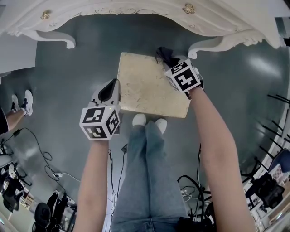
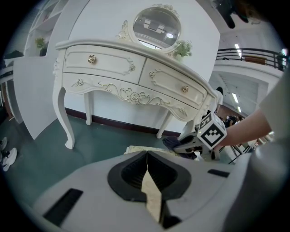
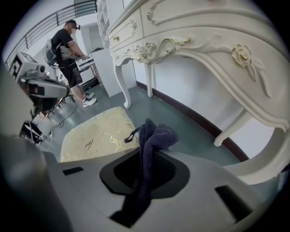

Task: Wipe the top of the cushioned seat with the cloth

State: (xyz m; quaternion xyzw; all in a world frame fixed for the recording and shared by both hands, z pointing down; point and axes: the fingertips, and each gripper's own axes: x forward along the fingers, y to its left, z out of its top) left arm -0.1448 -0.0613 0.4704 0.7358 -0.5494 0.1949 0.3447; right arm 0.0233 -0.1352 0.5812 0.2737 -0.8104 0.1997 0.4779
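Cloth point(image 3: 156, 131) pinched in right gripper point(image 3: 142, 158), seemingly over seat point(image 1: 149, 86) corner; left gripper point(image 2: 147, 159) clenched, empty.

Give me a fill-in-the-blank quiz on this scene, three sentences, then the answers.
1. The right claw is shut on a dark ____.
2. The left claw, by the seat, is ____ and holds nothing.
3. The colour of the dresser beyond the seat is ____.
Answers: cloth; shut; white.
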